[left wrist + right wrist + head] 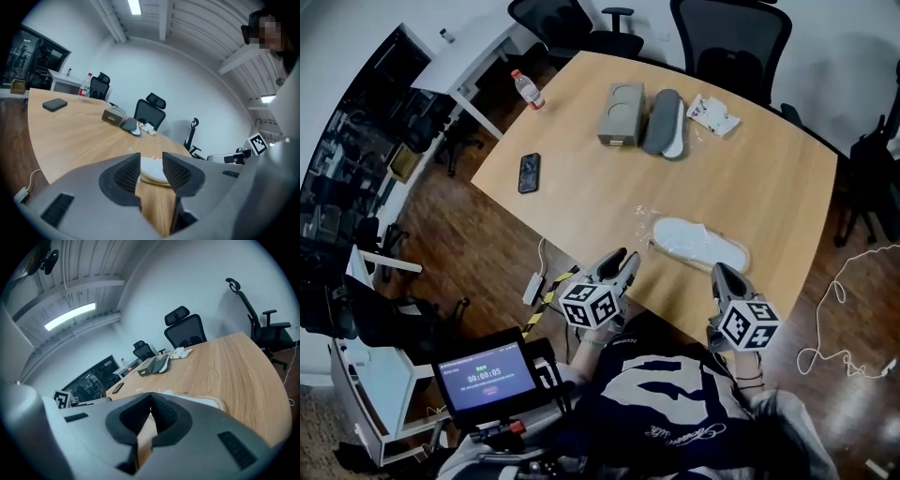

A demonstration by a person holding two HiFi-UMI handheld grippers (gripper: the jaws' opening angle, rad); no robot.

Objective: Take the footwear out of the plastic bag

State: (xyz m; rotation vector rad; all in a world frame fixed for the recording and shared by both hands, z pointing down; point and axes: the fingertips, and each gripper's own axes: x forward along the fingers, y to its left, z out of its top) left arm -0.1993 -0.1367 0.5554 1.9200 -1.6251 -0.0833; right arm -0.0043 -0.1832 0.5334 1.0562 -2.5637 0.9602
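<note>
A white slipper (698, 242) with a tan sole lies flat near the table's front edge, and crinkled clear plastic (645, 221) shows round its left end. My left gripper (626, 262) hovers at the table edge just left of the slipper. It is open with nothing between its pads, and the slipper (152, 168) shows beyond the gap in the left gripper view. My right gripper (719, 273) is at the edge by the slipper's right end, shut and empty. The right gripper view has the slipper (206, 401) just past its jaws.
At the far side of the wooden table (581, 178) lie a grey slipper pair (666, 122), a cardboard box (622, 114) and a crumpled wrapper (712, 114). A phone (529, 172) and a bottle (527, 89) are at the left. Office chairs (731, 37) stand behind.
</note>
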